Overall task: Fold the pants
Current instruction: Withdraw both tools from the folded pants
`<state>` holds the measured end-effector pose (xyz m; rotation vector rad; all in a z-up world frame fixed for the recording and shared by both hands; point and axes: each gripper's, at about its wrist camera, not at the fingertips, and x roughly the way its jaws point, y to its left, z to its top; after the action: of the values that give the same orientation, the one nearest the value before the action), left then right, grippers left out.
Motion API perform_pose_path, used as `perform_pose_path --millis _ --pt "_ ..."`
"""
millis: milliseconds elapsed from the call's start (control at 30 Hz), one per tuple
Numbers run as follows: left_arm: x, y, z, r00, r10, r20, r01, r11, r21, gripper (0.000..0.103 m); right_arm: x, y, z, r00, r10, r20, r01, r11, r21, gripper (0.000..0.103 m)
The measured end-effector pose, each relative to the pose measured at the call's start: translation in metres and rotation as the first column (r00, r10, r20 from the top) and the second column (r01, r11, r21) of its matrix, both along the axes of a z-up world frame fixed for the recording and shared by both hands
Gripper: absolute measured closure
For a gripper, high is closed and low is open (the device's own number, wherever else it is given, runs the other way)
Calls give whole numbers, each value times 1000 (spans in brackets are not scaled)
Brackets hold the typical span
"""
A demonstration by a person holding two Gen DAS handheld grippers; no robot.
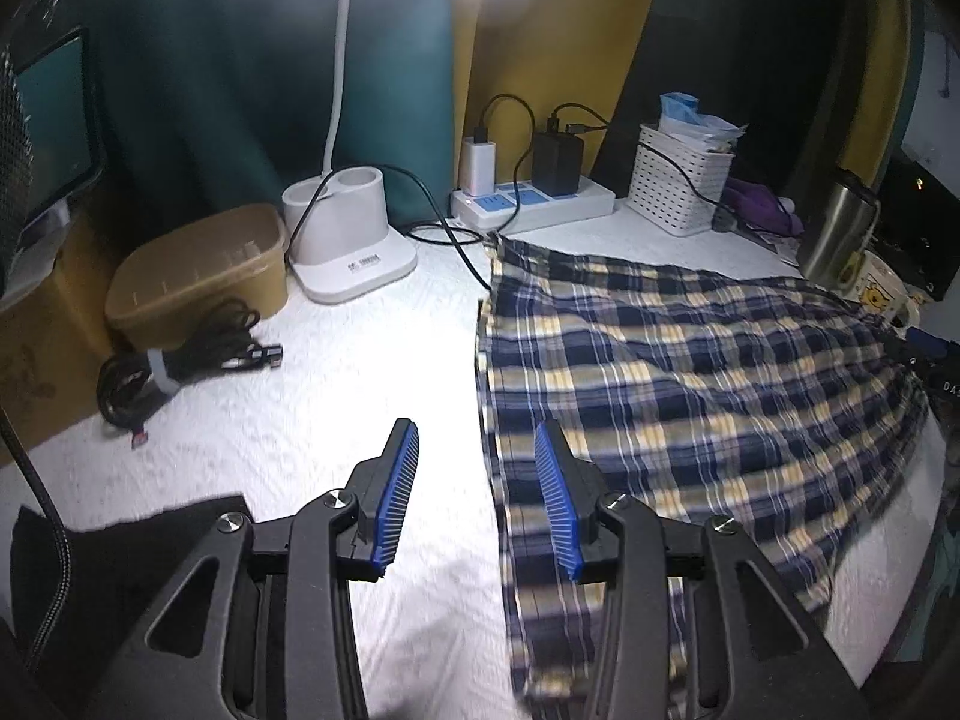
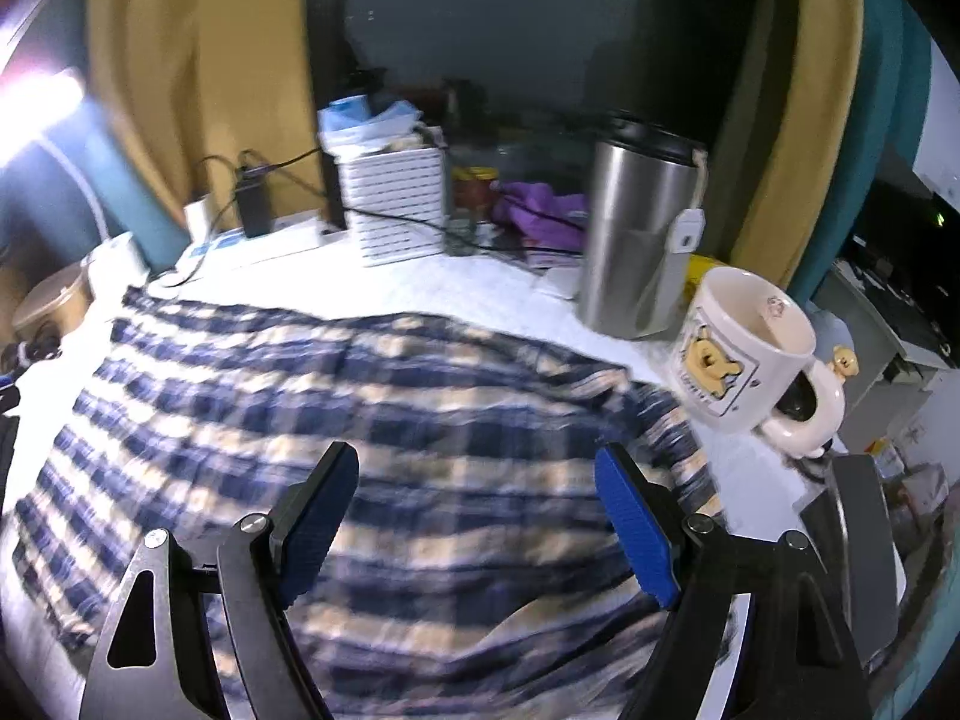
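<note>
Left wrist view: my left gripper (image 1: 477, 450) hangs above the white table cover (image 1: 336, 420) with its blue-padded fingers (image 1: 401, 495) parted to a moderate gap and nothing between them. The right-hand pad sits over the left edge of the plaid pants (image 1: 690, 372); I cannot tell whether it touches the cloth. The pants lie spread over the right half of the table, running from the near edge to just short of the power strip (image 1: 534, 204) at the far side. Far left I see a lamp base (image 1: 348, 228), a tan box (image 1: 198, 276) and a coiled black cable (image 1: 174, 366); a white basket (image 1: 678, 186) stands to the right of the strip. Right wrist view, motion-blurred: my right gripper (image 2: 477, 474) is held above the pants (image 2: 360, 408), fingers (image 2: 633, 528) spread wide and empty. A steel tumbler (image 2: 636, 234) and a cartoon mug (image 2: 738, 348) stand at the far right, the mug just beside the pants' right edge.
</note>
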<state>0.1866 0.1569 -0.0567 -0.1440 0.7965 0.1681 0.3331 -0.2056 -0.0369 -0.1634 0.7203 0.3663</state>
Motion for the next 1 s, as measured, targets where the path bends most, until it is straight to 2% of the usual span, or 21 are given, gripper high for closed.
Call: perform_pose_path --millis 200,467,633,1000 --pt "-26 -4 -10 1000 -14 -6 13 999 -32 63 -38 26 -6 998 69 -9 -69 998 -7 21" --pt "-51 -12 -29 999 -49 -17 47 996 -76 63 -74 43 -16 993 112 -23 -112 993 -19 21" --pt "-56 -19 -39 996 -78 -32 75 993 -90 62 -91 51 -21 991 126 -34 -126 992 2 21" --pt "-59 -28 -55 991 -109 -79 97 986 -138 62 -130 94 -38 962 259 -83 -258 966 27 21"
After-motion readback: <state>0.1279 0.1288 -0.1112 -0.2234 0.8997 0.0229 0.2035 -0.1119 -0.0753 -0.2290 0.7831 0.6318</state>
